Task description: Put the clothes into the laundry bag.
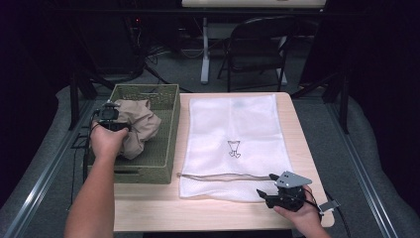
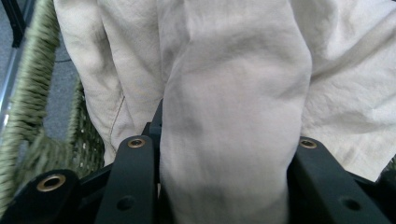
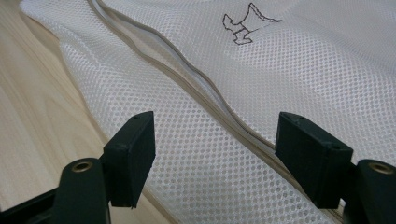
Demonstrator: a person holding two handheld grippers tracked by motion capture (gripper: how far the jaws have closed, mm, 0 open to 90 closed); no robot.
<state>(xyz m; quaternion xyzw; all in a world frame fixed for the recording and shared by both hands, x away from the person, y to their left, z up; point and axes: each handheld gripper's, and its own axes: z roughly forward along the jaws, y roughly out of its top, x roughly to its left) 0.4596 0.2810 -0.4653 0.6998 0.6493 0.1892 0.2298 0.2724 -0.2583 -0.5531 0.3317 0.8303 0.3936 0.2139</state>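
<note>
Left gripper [image 1: 115,120] clamped on beige garment [image 1: 140,125] over green basket [image 1: 166,130]; mesh bag [image 1: 233,144] lay to its right, zipper [image 3: 196,88] crosswise; right gripper [image 1: 265,194], jaws apart, at that near edge.

Between my left gripper's [image 2: 224,186] matt black plastic jaws I see soft beige cloth [image 2: 233,116], creased and matt. Beside it the basket [image 2: 28,116] is rough green woven fibre. Ahead of my right gripper [image 3: 215,158] lies fine white mesh fabric, the laundry bag [image 3: 187,130], with a smooth grey zip, on pale matt wood, the table [image 3: 32,107].
</note>
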